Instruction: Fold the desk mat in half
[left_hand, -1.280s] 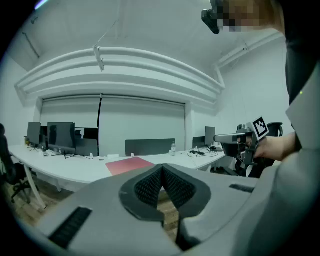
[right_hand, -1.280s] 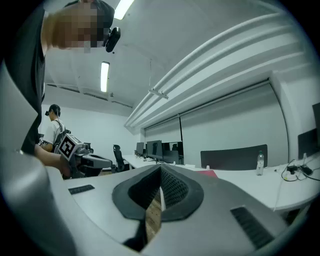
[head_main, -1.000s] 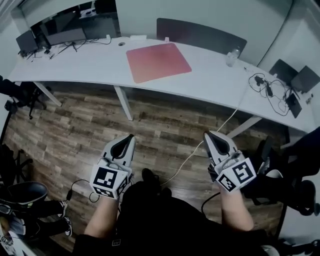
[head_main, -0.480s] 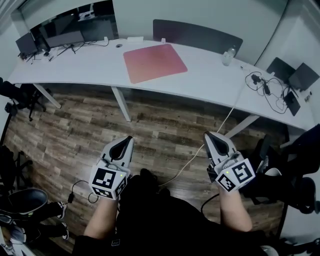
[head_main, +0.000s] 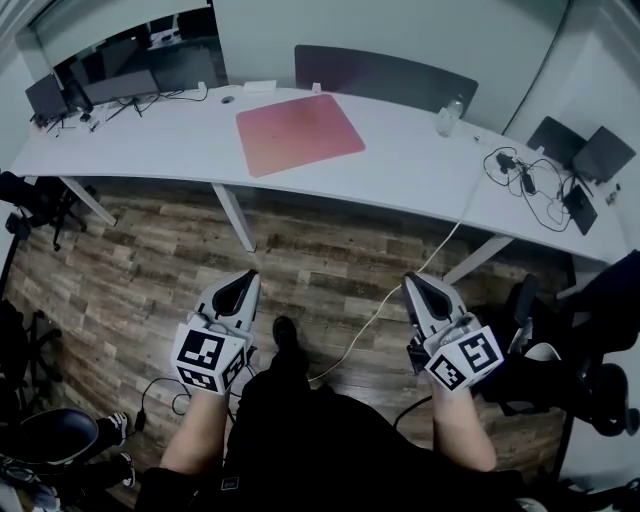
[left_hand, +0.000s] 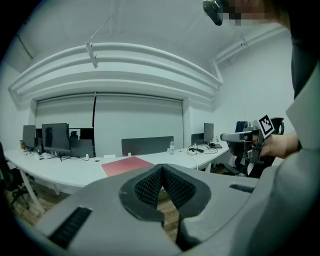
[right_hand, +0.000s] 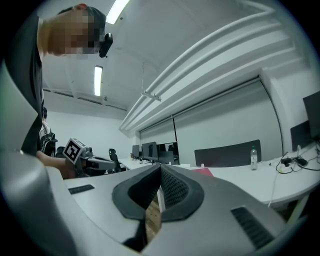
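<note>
**Both tongs closed and empty; mat flat on worktop**

Head view: I hold the left tongs (head_main: 250, 276) and right tongs (head_main: 409, 281) low over the wood floor (head_main: 130, 270), side by side and well apart. Both point toward the worktop (head_main: 150, 140) and are well short of its front edge.

Left gripper view: pads pressed together along their length, nothing between them. The tips line up roughly with the mat beyond.

Right gripper view: pads pressed together, nothing pinched.

The mat (head_main: 298, 132) is reddish pink. It lies flat and unfolded on the white worktop, near the middle of its length. It is turned slightly against the front edge. Its far side sits close to the dark divider (head_main: 385, 74) behind the worktop. Neither pair of tongs touches it.

Other items on the worktop:
- bottle (head_main: 445, 118), upright, right of the mat and apart from it
- monitors (head_main: 120, 84) at the left end
- cables (head_main: 522, 172) in a loose tangle toward the right end

A white cord (head_main: 385, 306) drops from the worktop and runs across the floor between the two tongs.
</note>
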